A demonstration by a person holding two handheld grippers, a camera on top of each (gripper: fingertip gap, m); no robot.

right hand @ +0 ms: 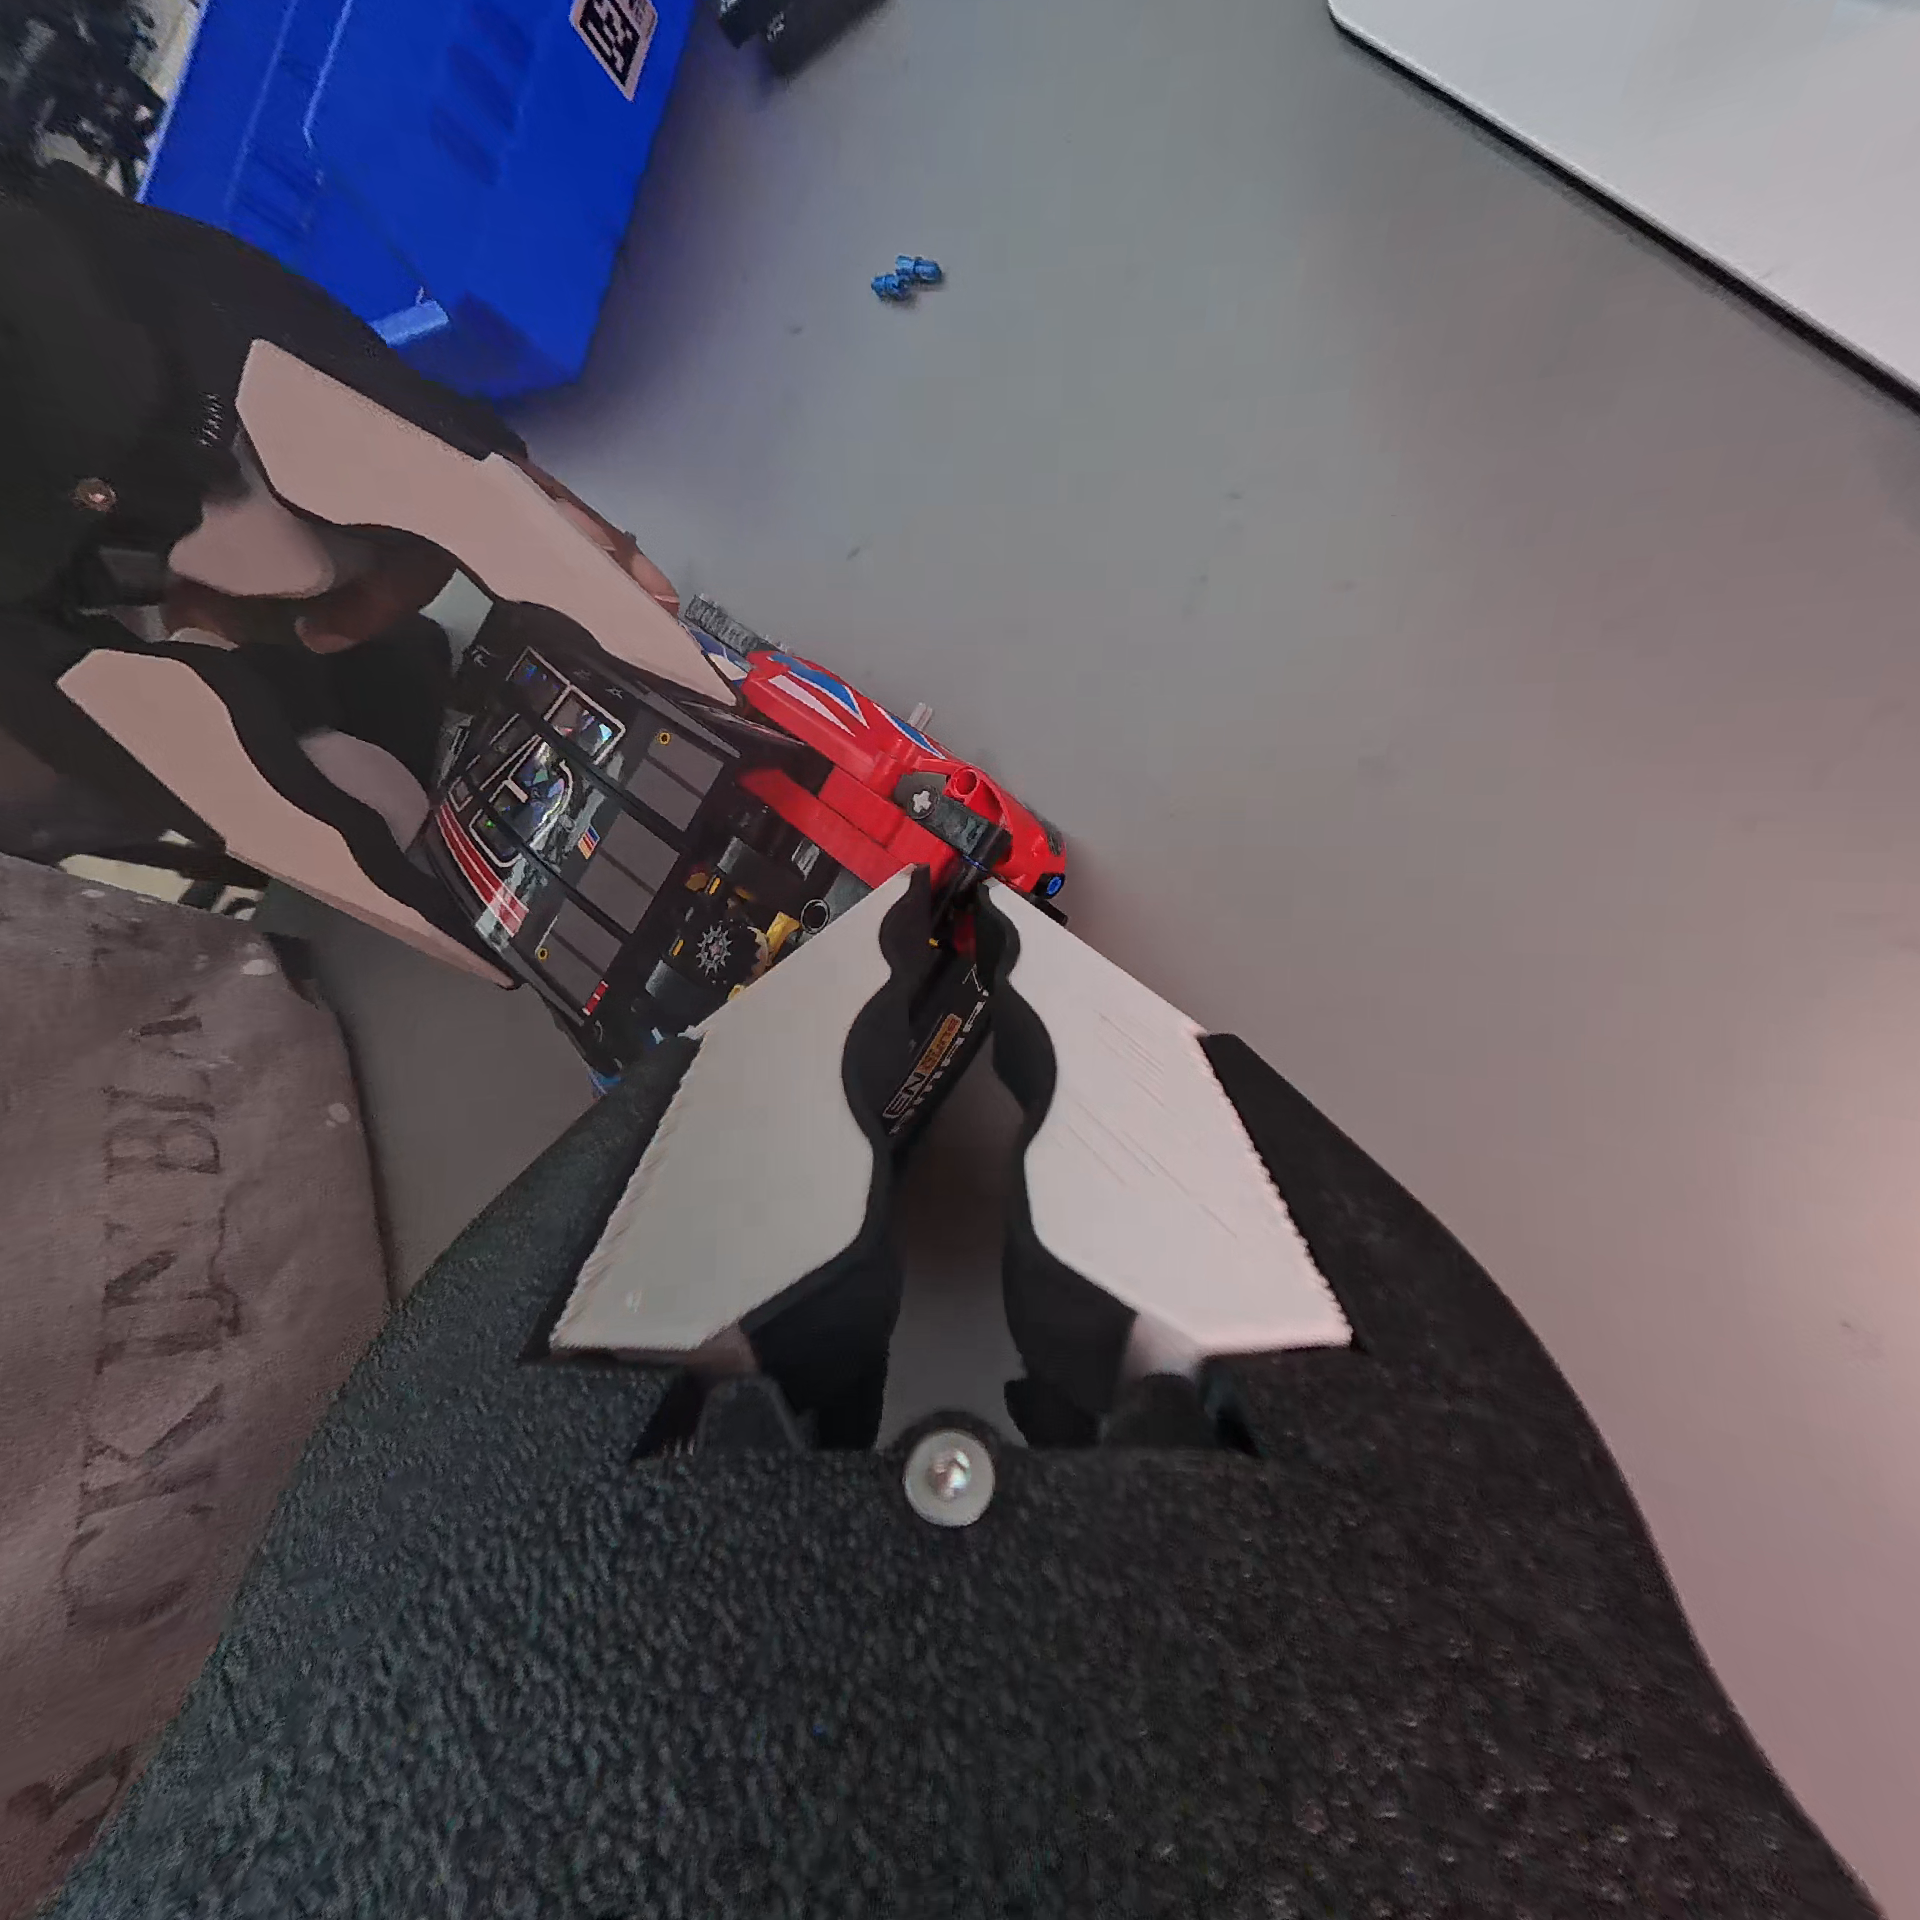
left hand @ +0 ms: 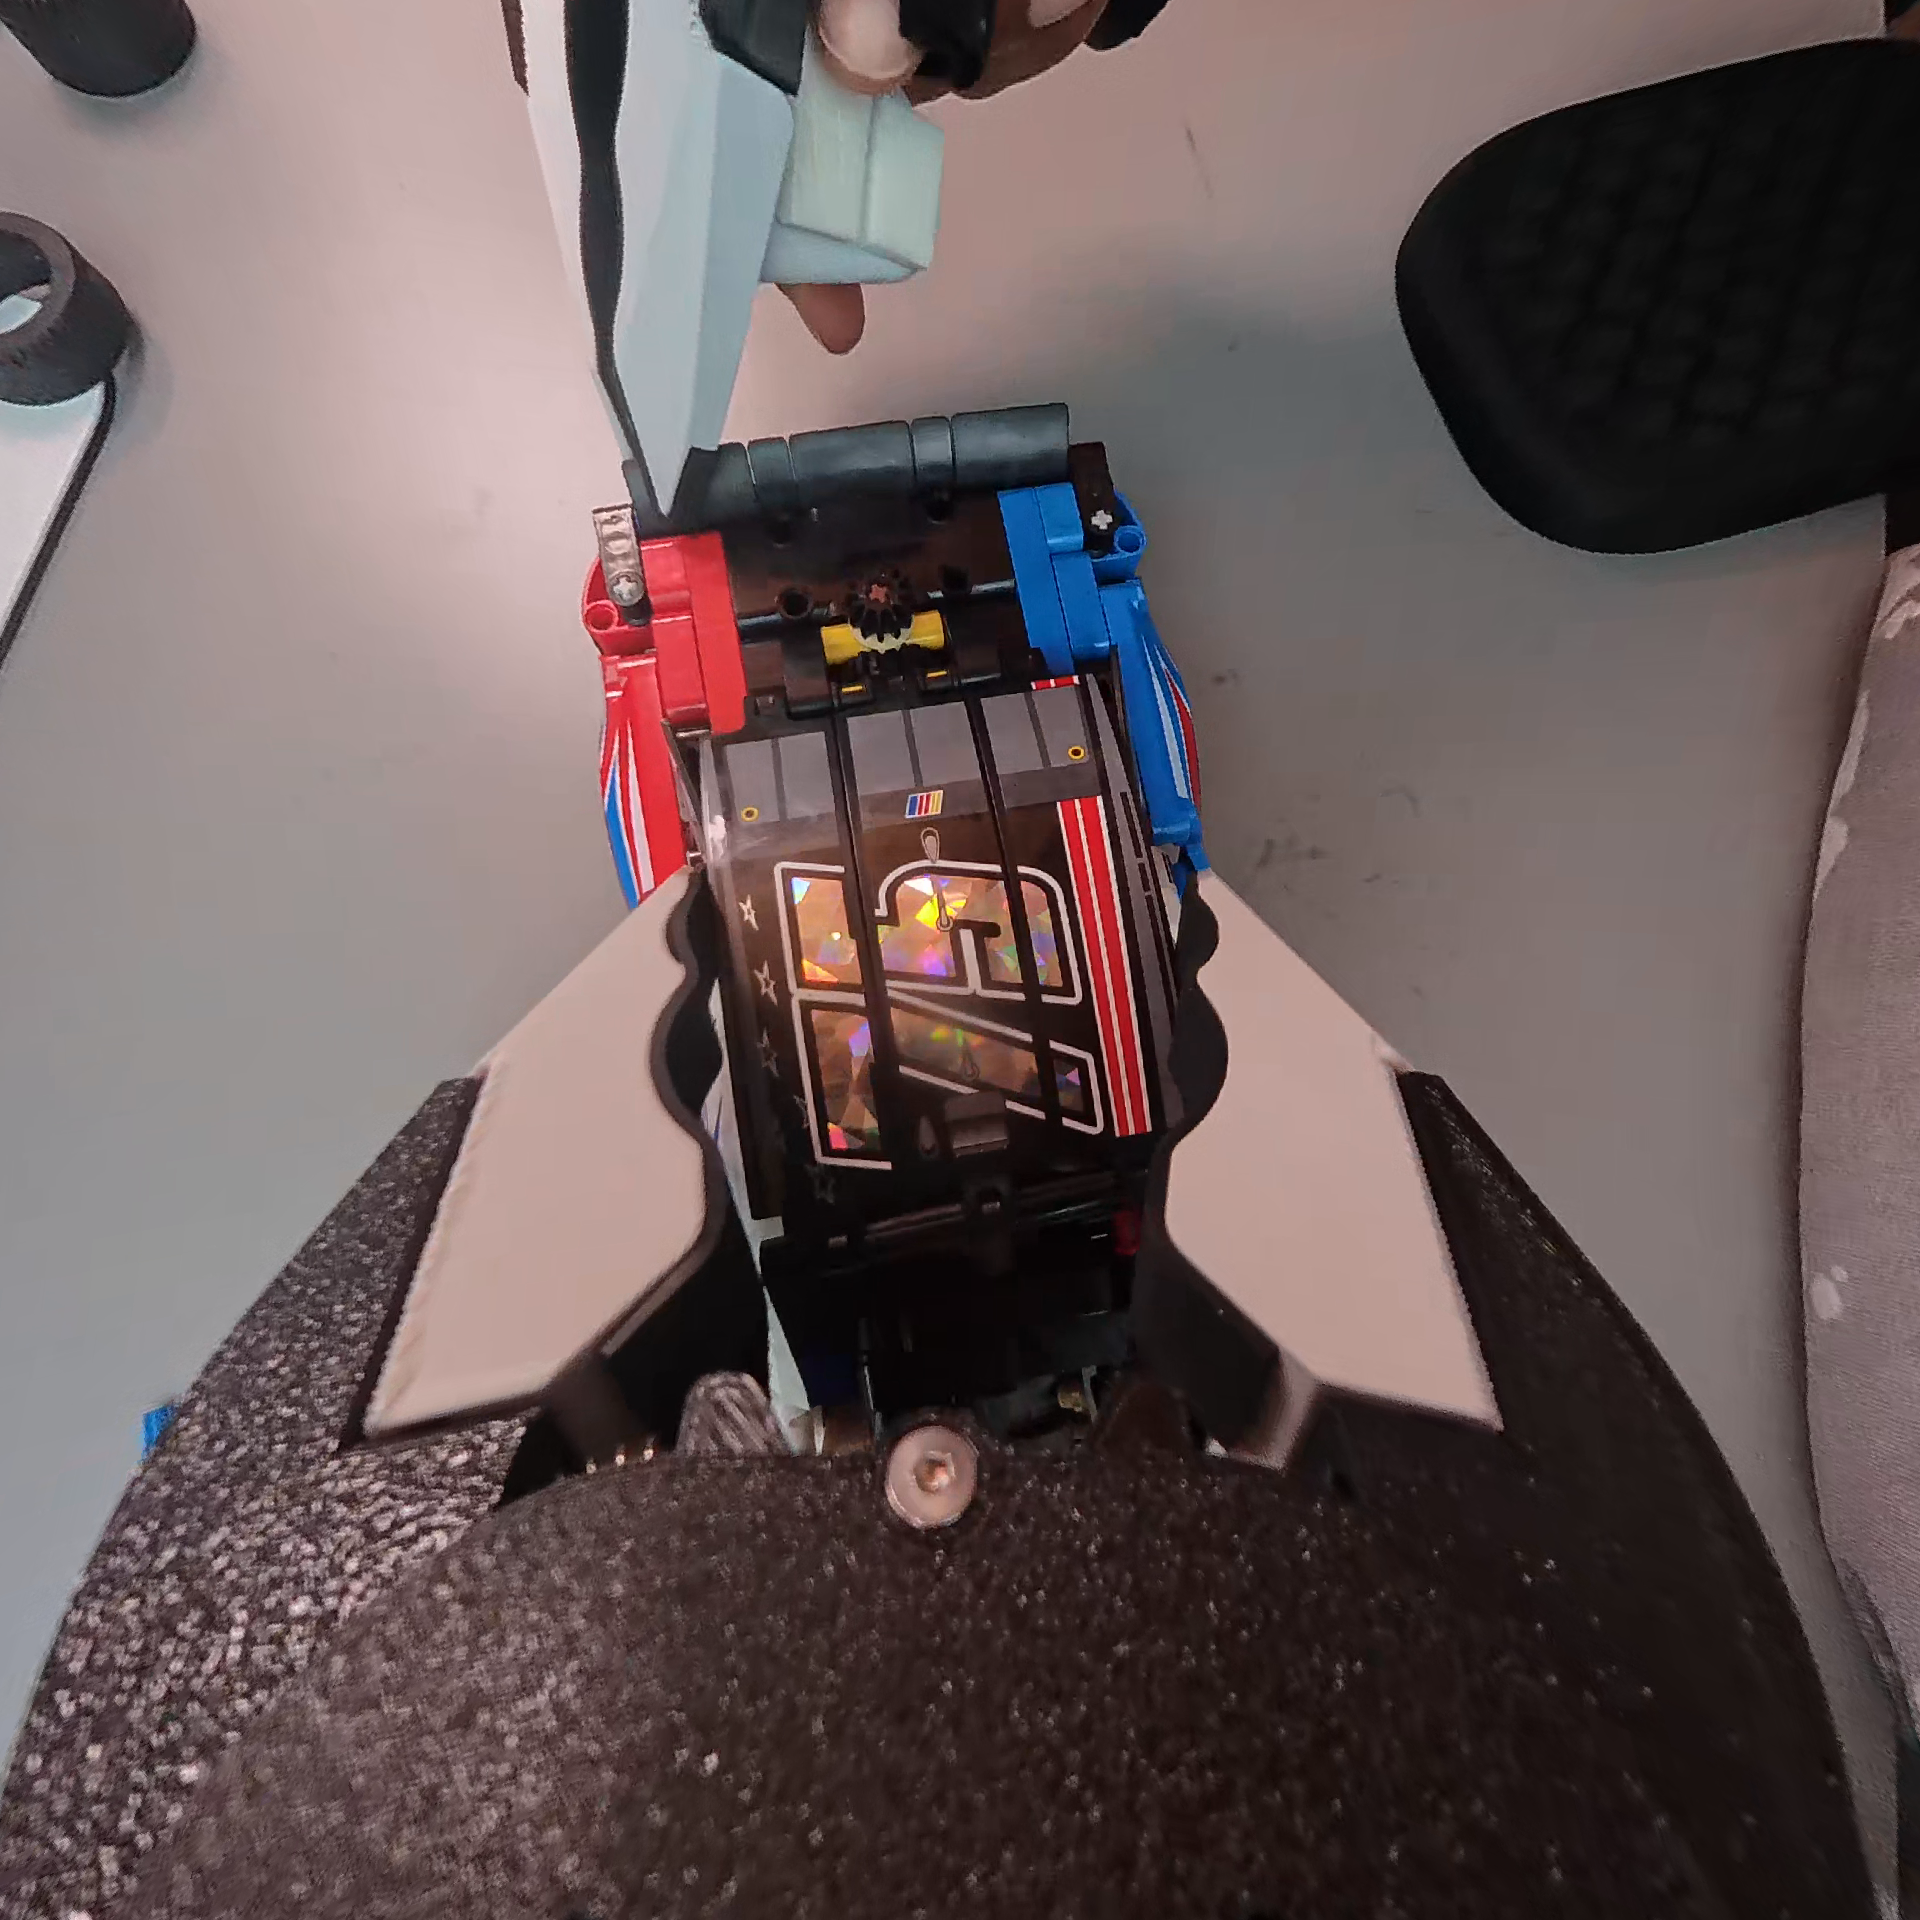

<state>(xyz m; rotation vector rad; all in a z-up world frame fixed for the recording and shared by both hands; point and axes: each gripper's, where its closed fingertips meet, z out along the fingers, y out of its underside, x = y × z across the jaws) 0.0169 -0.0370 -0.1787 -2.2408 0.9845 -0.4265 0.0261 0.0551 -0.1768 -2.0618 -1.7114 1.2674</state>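
Note:
A brick-built toy race car (left hand: 935, 987) has a black roof with a shiny holographic sticker, a red side and a blue side. My left gripper (left hand: 935, 935) is shut on the car, one finger on each flank, and holds it over the grey table. In the right wrist view the car (right hand: 831, 790) lies tilted, with the left gripper (right hand: 468, 790) around it. My right gripper (right hand: 951, 894) is shut on a thin black stickered panel (right hand: 935, 1039) at the car's end, by the red corner. In the left wrist view the right gripper's white finger (left hand: 665, 260) reaches that end from above.
A blue bin (right hand: 395, 177) stands at the back left, with small blue pins (right hand: 907, 278) loose on the table (right hand: 1351, 623). A white board (right hand: 1662, 156) lies at the far right. A grey cloth (left hand: 1860, 1039), a black keyboard (left hand: 1662, 312) and black rings (left hand: 52, 312) lie nearby.

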